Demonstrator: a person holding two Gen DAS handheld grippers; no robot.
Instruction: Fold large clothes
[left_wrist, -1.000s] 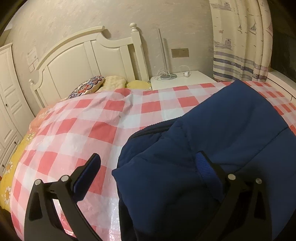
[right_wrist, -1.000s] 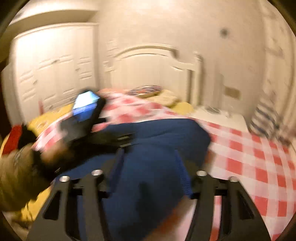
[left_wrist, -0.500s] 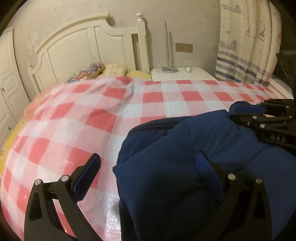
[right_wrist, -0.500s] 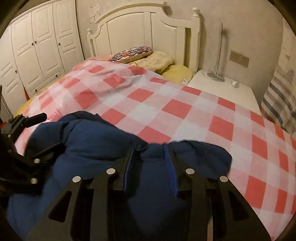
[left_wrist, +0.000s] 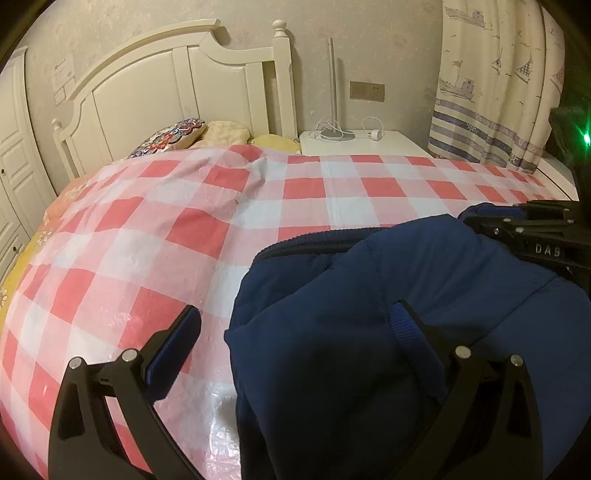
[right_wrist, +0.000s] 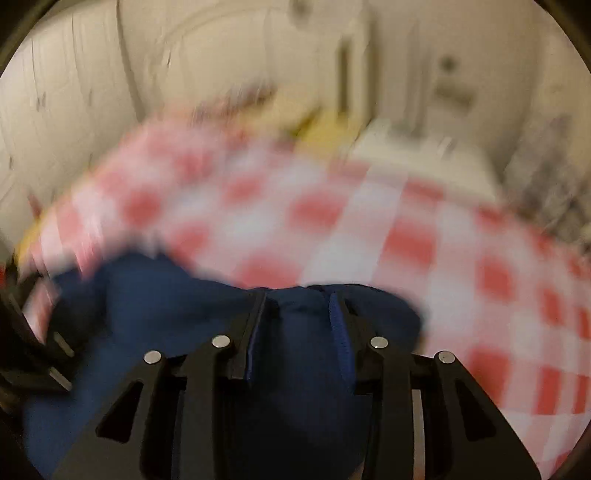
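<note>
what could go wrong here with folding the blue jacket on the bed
1. The right gripper pinches only a small bunch of the puffy navy jacket; the padding could slip free mid-fold.
2. The left gripper is open, one finger over the jacket edge, one over the glossy checked cover; closing may catch that cover.

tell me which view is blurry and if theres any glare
Right wrist view: heavy motion blur smears the checkered bedcover and headboard; only the right gripper and the navy jacket it pinches read clearly. Left wrist view: sharp, with glare on the cover's glossy near edge.
</note>
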